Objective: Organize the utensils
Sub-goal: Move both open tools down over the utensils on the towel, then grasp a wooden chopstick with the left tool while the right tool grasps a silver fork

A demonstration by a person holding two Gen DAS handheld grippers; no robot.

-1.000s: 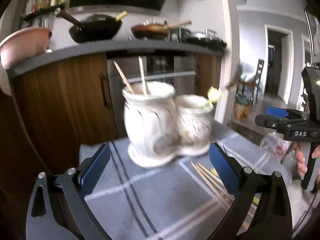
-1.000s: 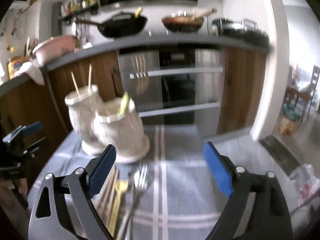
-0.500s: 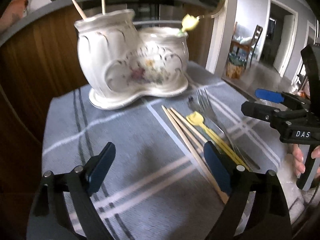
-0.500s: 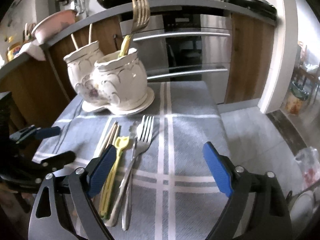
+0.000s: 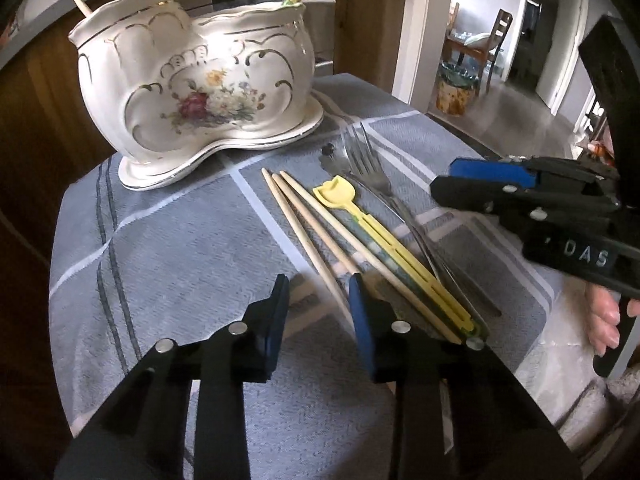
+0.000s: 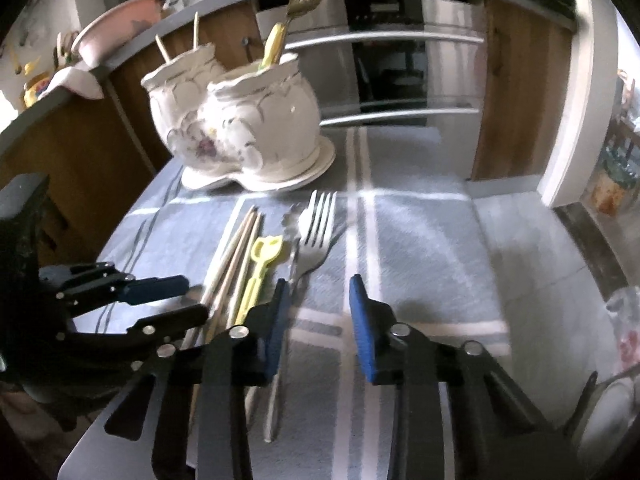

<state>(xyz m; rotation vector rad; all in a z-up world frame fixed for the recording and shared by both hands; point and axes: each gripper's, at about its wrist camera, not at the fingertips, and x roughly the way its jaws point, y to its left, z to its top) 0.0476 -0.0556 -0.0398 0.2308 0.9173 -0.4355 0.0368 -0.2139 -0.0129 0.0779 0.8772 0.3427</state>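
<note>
A white floral double-pot utensil holder stands at the far side of a grey cloth. It holds chopsticks and a yellow-handled fork. Loose wooden chopsticks, a yellow plastic utensil and metal forks lie on the cloth. My left gripper is narrowly open and empty, low over the near ends of the chopsticks. My right gripper is narrowly open and empty, just right of the fork handles.
The grey checked cloth covers a small table. Wooden kitchen cabinets and an oven stand behind it. A doorway and a chair lie to the right. A plate rim shows at the lower right.
Both grippers have come down and closer to the loose utensils. Both jaws have narrowed from wide open to a small gap.
</note>
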